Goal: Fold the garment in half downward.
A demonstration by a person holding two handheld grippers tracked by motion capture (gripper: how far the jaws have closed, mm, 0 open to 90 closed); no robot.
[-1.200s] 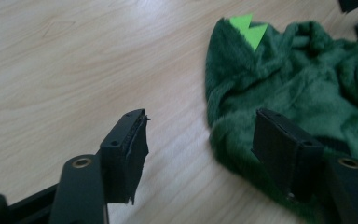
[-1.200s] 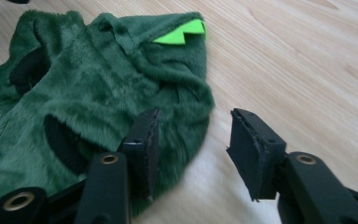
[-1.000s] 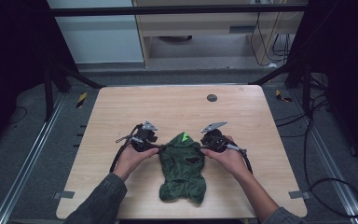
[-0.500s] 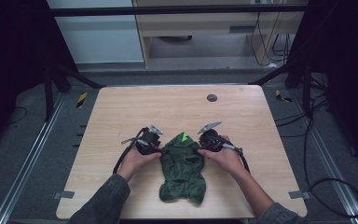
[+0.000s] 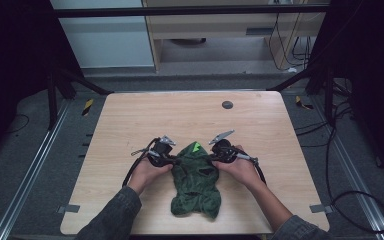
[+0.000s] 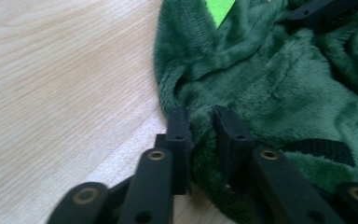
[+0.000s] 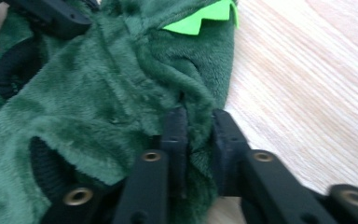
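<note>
Now both grippers have just been closing, and each pinches a fold of the green fuzzy suit (image 5: 196,182). The left gripper (image 6: 200,133) bites the suit's left edge, and the right gripper (image 7: 196,135) bites the right edge. The suit lies on the counter (image 5: 130,120), near the person's side, between the two hands.

What could go wrong? The fur is thick and soft, so each bite may hold just fluff. If the hands lift or pull fast, a fold could slip out and the suit would flop down crooked. If one hand pulls harder, the suit could twist or bunch up.

A small dark disc (image 5: 227,104) sits far back on the counter, well apart from the suit. Nothing stands in the way near the hands. A bright green spike (image 7: 200,18) shows at the suit's top.
</note>
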